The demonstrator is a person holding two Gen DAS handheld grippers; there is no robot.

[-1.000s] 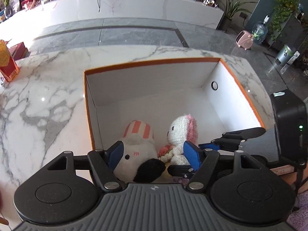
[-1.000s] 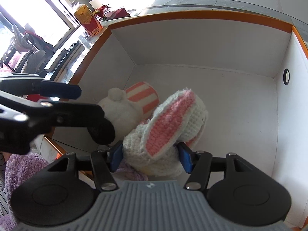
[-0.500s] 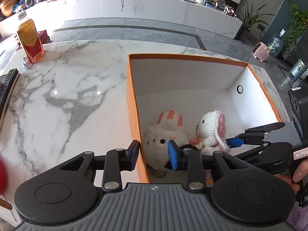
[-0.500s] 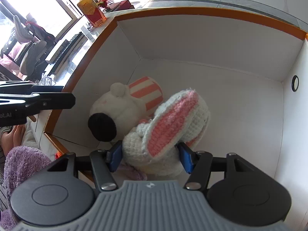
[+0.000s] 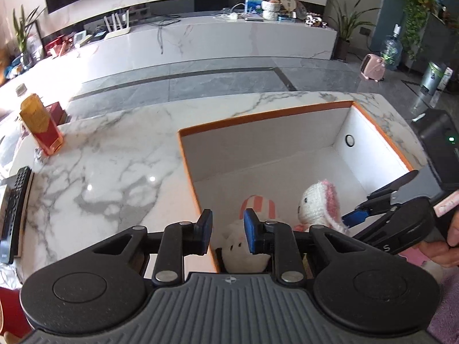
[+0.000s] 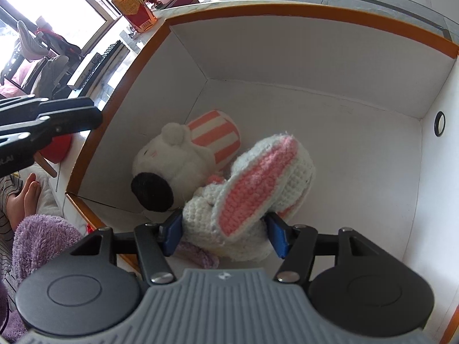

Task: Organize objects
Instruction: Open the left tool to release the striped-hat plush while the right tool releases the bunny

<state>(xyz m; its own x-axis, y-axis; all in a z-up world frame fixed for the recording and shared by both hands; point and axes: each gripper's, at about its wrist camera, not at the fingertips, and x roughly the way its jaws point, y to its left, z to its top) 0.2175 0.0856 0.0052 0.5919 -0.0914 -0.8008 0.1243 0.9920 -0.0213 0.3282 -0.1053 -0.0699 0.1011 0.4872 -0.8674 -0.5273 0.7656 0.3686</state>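
A white box with an orange rim (image 5: pixel 258 117) stands on the marble table (image 5: pixel 100 172). In its near left corner lies a white plush dog with a striped hat (image 5: pixel 238 246) (image 6: pixel 172 157). Beside it is a white and pink crochet bunny (image 5: pixel 315 200) (image 6: pixel 258 177). My right gripper (image 6: pixel 225 236) (image 5: pixel 361 206) reaches into the box, both blue pads pressed on the bunny's body. My left gripper (image 5: pixel 228 230) hovers over the box's left wall, its jaws closing with nothing between them.
An orange and red carton (image 5: pixel 43 126) stands at the table's far left, with a black remote control (image 5: pixel 14 209) near the left edge. A purple fluffy cloth (image 6: pixel 37 235) and a person's bare foot (image 6: pixel 23 197) lie outside the box's near corner.
My left gripper has pulled back from around the plush dog to above the box's left wall, and its jaws have narrowed a lot. The right gripper has stayed on the bunny.
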